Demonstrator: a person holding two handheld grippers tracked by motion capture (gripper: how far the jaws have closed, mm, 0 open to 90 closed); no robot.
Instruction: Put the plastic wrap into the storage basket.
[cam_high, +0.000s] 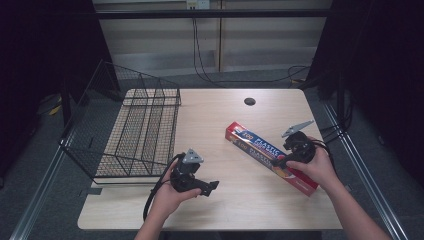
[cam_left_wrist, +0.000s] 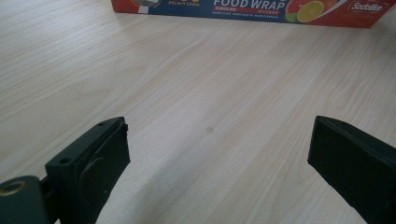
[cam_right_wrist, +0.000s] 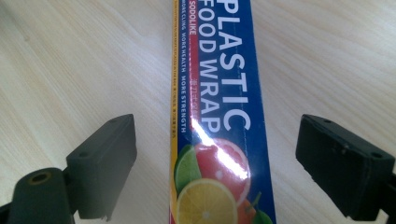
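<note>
Right gripper (cam_right_wrist: 212, 163) spread wide astride the plastic wrap box (cam_right_wrist: 217, 107), pads clear of both long sides; box flat and slantwise on the table (cam_high: 235, 195), right of centre; risk of glossy card slipping or pivoting under an off-centre pinch; left gripper (cam_left_wrist: 219, 163) agape over bare wood, empty.

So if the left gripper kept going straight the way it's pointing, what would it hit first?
Probably the plastic wrap box. The left gripper, jaws open, faces it across bare table, though exact depth is unclear.
</note>
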